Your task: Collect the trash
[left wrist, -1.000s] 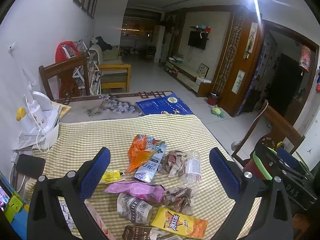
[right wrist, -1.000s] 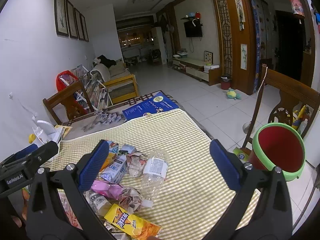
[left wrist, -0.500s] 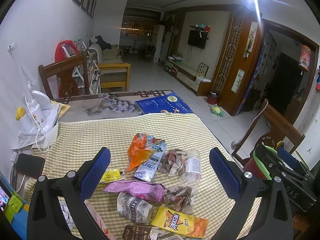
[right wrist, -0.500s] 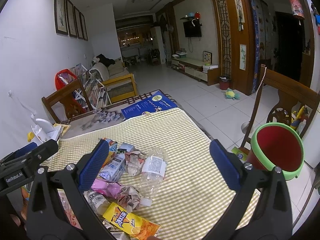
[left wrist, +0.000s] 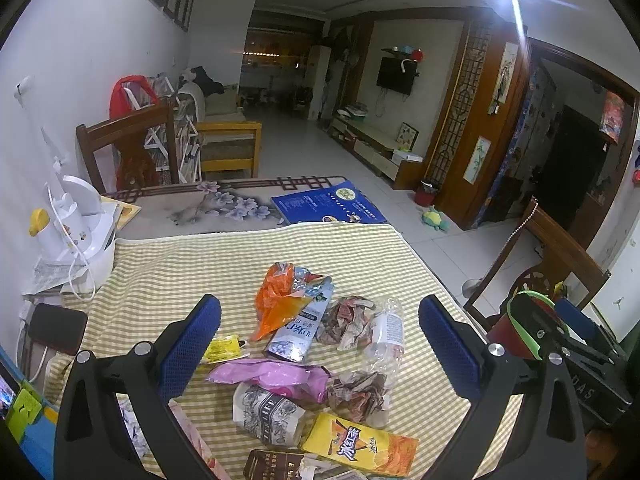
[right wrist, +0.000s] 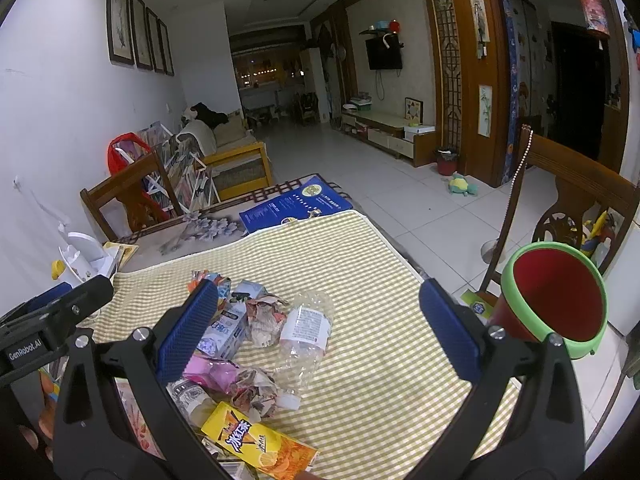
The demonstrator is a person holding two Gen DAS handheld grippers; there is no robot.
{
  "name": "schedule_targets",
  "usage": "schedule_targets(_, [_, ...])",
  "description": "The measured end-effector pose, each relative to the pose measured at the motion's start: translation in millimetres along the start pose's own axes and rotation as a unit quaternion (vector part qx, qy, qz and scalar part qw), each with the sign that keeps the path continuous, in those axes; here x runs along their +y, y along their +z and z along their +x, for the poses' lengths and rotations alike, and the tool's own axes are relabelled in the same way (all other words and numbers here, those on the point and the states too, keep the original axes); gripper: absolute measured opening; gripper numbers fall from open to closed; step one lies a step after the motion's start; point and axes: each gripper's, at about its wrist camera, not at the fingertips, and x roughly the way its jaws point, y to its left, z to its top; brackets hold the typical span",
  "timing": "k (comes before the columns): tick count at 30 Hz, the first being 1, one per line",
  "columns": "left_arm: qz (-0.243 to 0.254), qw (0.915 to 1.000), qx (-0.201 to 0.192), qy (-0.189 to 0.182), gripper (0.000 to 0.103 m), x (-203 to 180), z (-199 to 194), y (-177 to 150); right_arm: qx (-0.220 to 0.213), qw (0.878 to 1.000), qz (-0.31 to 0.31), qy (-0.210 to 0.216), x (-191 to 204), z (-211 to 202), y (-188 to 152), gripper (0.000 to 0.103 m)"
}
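Observation:
Trash lies in a heap on the yellow checked tablecloth [left wrist: 168, 272]: an orange wrapper [left wrist: 280, 300], a blue-white carton [left wrist: 304, 328], a clear plastic bottle [left wrist: 384, 332], a pink bag [left wrist: 272, 376], crumpled paper [left wrist: 360, 392] and a yellow snack box [left wrist: 356, 444]. My left gripper [left wrist: 320, 344] is open above the heap, holding nothing. My right gripper [right wrist: 316, 336] is open above the bottle [right wrist: 306, 328] and the yellow box [right wrist: 256, 444], also empty. A red bin with a green rim [right wrist: 556, 304] stands past the table's right edge.
A white kettle [left wrist: 76, 224] and a dark phone [left wrist: 58, 328] sit at the table's left. A blue booklet [left wrist: 328, 204] lies at the far end. Wooden chairs stand at the far left [left wrist: 128, 148] and at the right [right wrist: 576, 192].
Both grippers stay open and nearly still. The right wrist view has drifted slightly, so the trash sits a little further right in it.

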Motion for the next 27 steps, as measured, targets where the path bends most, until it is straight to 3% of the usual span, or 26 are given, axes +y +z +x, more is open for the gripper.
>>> schedule_targets(13, [-0.002,0.9999,0.013,-0.003,0.095,2.7,12.5,-5.3,0.018,1.000,-0.020,0.000,8.1,13.4,-3.6,0.099])
schedule_targets(18, [-0.003,0.9993,0.028,0.024,0.095,18.7,24.9,-12.5,0.049,0.998,-0.038,0.021,14.7,27.0,-11.6,0.099])
schedule_targets(22, [-0.022,0.9981,0.051,0.026,0.095,42.9,34.1,-12.4,0.120,0.990,-0.037,0.065,16.2,56.3,-26.7,0.099])
schedule_targets(27, [-0.028,0.9974,0.036,0.055,0.094,58.5,39.5,-15.2,0.216,0.969,-0.006,0.116,20.5,101.5,-61.3,0.099])
